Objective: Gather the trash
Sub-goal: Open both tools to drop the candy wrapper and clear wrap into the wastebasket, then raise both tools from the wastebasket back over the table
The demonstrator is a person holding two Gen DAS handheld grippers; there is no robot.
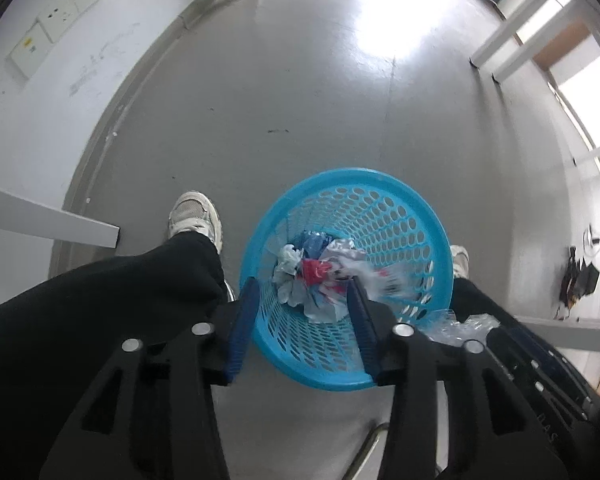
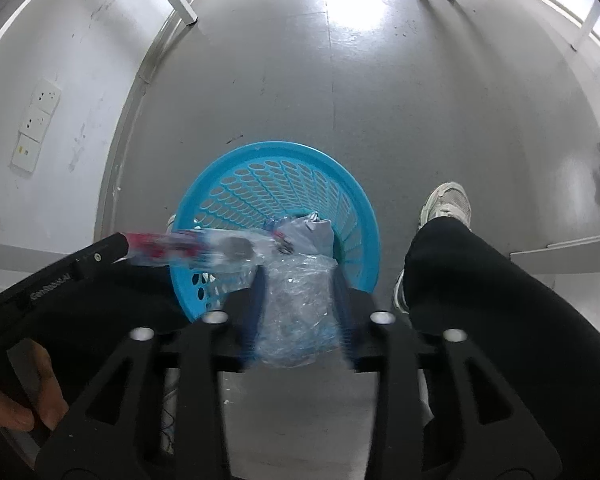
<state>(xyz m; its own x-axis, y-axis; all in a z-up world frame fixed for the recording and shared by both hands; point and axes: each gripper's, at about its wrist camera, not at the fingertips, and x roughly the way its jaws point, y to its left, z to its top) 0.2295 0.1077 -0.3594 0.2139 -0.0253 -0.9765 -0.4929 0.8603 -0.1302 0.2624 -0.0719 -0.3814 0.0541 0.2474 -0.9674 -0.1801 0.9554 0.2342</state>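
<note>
- Clear crumpled plastic (image 2: 296, 308) sits clamped between the right gripper (image 2: 300, 312) fingers, directly above the near rim of the blue basket (image 2: 236, 176).
- Best move: push forward over the opening before releasing.
- Left gripper (image 1: 300, 320) hangs spread wide, a blurred wrapper (image 1: 380, 280) off its right finger, over the trash pile (image 1: 312, 276); whether anything grips it, I cannot tell.

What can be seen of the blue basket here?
The basket is a round, bright blue plastic bin with a solid flared rim and walls perforated by rows of oval holes. It stands upright on the grey floor between the person's shoes. Crumpled trash, white, red and blue, fills its bottom. The open left gripper hangs above it; whether its fingers touch the wall cannot be told. The right gripper holds clear plastic over the rim.
</note>
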